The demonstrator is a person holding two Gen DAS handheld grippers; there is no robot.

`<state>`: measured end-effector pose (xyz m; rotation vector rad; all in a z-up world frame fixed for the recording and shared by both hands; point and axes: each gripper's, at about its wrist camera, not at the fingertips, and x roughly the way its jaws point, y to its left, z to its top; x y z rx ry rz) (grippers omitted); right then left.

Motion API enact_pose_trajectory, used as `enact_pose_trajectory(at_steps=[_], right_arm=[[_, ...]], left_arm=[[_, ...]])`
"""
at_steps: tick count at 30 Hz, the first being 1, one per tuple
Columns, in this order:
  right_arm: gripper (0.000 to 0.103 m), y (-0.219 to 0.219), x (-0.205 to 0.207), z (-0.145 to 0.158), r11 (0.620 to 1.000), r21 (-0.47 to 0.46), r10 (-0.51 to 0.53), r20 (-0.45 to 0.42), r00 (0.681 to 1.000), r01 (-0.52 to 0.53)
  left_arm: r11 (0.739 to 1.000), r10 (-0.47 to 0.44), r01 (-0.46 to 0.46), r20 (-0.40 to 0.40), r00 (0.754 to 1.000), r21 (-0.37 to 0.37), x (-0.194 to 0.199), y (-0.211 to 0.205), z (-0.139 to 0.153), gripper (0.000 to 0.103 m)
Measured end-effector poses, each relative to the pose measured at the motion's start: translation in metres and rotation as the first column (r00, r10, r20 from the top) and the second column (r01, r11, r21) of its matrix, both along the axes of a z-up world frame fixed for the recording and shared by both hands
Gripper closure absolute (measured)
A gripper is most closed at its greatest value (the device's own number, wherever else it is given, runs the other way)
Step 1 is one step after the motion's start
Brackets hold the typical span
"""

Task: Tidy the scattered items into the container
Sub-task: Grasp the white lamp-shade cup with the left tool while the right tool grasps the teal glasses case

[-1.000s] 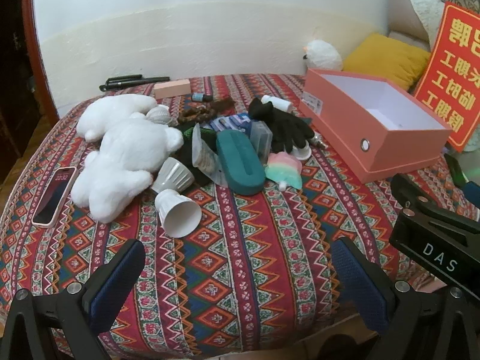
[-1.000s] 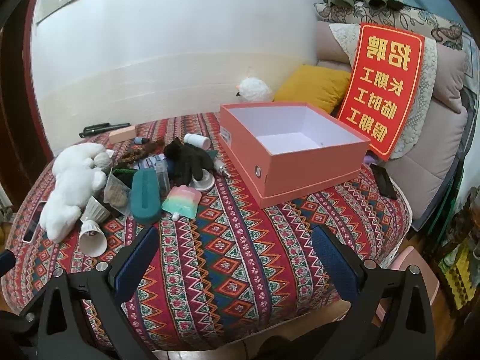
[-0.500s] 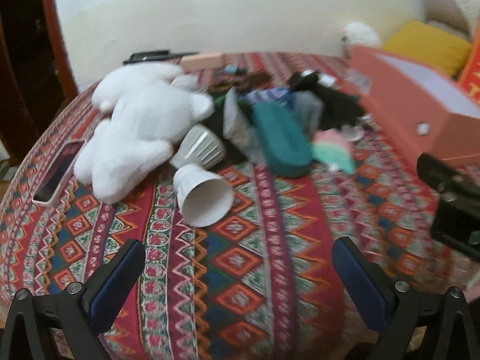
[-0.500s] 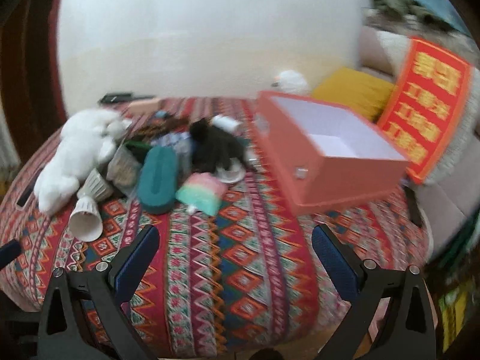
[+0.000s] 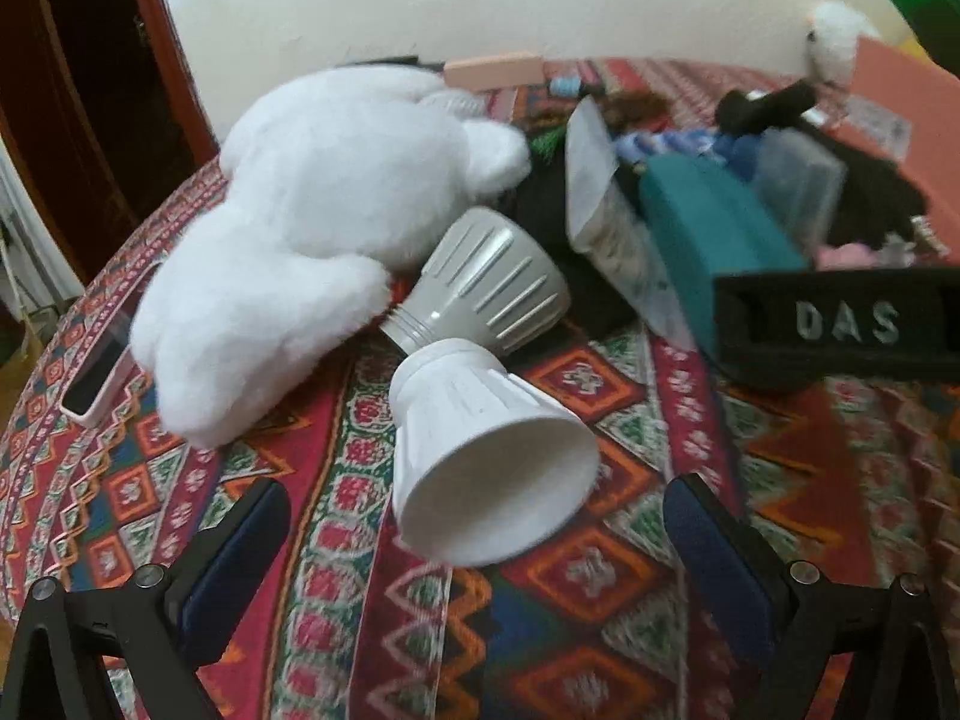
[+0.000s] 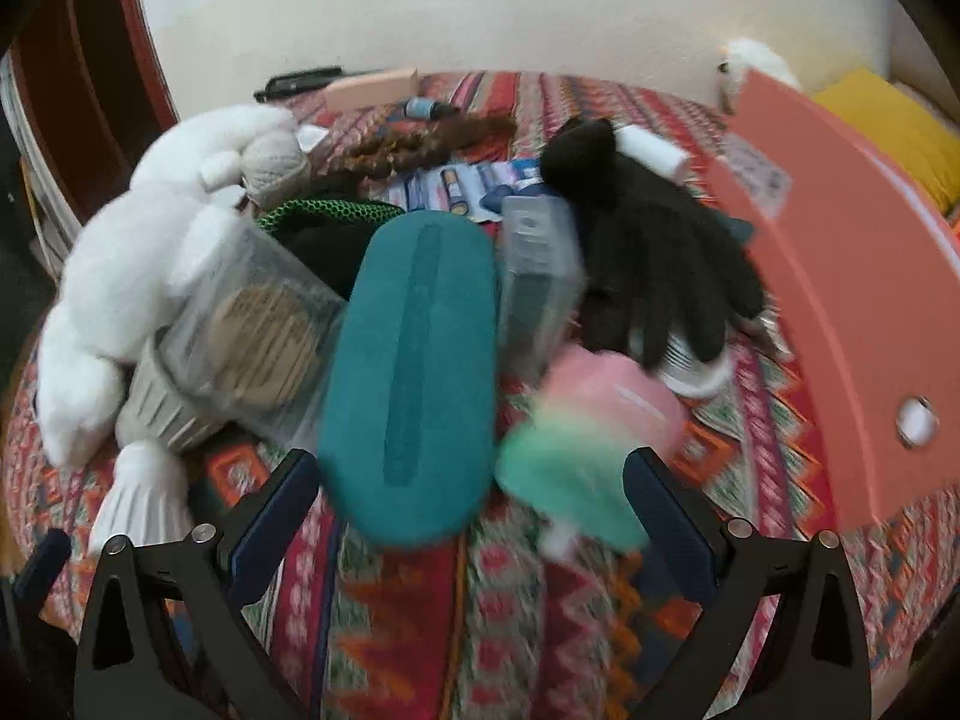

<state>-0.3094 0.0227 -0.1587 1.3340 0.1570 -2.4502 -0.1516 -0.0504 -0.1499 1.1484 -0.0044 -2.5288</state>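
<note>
My left gripper [image 5: 477, 531] is open, its fingers on either side of the mouth of a white ribbed cup [image 5: 489, 459] that lies on its side. A grey ribbed cup [image 5: 486, 285] and a white plush toy [image 5: 312, 210] lie just behind it. My right gripper [image 6: 471, 501] is open too, close in front of a teal case [image 6: 414, 384] and a pink-and-green item [image 6: 576, 438], neither held. Behind them lie a black glove [image 6: 648, 246], a clear plastic box [image 6: 537, 264] and a clear pouch [image 6: 258, 312]. The salmon box [image 6: 840, 276] stands at the right.
A phone [image 5: 99, 372] lies at the left edge of the patterned cloth [image 5: 600, 600]. The right gripper's black body [image 5: 834, 324] crosses the left wrist view. A yellow cushion [image 6: 888, 126] and a small white plush [image 6: 756, 63] sit behind the box. Small bottles, a pink block and pens lie at the back.
Both grippers have moved forward and down toward the pile. The left one now straddles the white cup; the right one has closed in on the teal case. Both stay open.
</note>
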Motion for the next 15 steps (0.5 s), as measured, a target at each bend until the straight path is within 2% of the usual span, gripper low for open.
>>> enact_pose_trajectory(at_steps=[2, 4, 5, 6, 7, 8, 9, 10, 15], right_arm=[[0.000, -0.009, -0.014, -0.010, 1.000, 0.016, -0.003, 0.014, 1.000, 0.002], [0.002, -0.020, -0.020, -0.015, 0.999, 0.043, 0.018, -0.011, 1.000, -0.018], [0.006, -0.024, -0.022, -0.017, 0.999, 0.046, 0.027, -0.008, 1.000, -0.027], [0.018, -0.026, -0.022, -0.021, 0.998, 0.043, 0.034, 0.007, 0.999, -0.034], [0.032, -0.025, -0.023, -0.023, 0.999, 0.005, 0.041, 0.027, 0.999, -0.041], [0.034, -0.023, -0.022, -0.023, 0.999, -0.030, 0.039, 0.035, 0.999, -0.038], [0.034, -0.021, -0.020, -0.023, 0.998, -0.044, 0.038, 0.039, 0.999, -0.036], [0.035, -0.018, -0.017, -0.022, 0.998, -0.055, 0.040, 0.047, 0.998, -0.037], [0.035, -0.001, 0.006, -0.011, 0.991, -0.134, 0.029, 0.094, 0.995, -0.016]], left_arm=[[1.000, 0.013, -0.013, 0.025, 1.000, -0.008, -0.013, -0.003, -0.009, 0.001], [1.000, 0.016, -0.016, 0.055, 0.998, -0.003, -0.024, -0.007, -0.017, 0.001], [1.000, 0.015, -0.015, 0.072, 0.997, 0.005, -0.030, -0.010, -0.021, 0.000], [0.999, 0.004, -0.007, 0.079, 0.997, 0.031, -0.034, -0.014, -0.023, 0.001], [0.997, -0.012, 0.007, 0.067, 0.998, 0.071, -0.035, -0.018, -0.022, 0.009], [0.994, -0.030, 0.023, 0.060, 0.998, 0.106, -0.035, -0.022, -0.021, 0.018], [0.990, -0.049, 0.041, 0.057, 0.997, 0.131, -0.034, -0.024, -0.019, 0.035], [0.987, -0.066, 0.057, 0.055, 0.996, 0.151, -0.033, -0.026, -0.017, 0.040], [0.983, -0.082, 0.072, 0.052, 0.995, 0.167, -0.013, -0.032, -0.004, 0.040]])
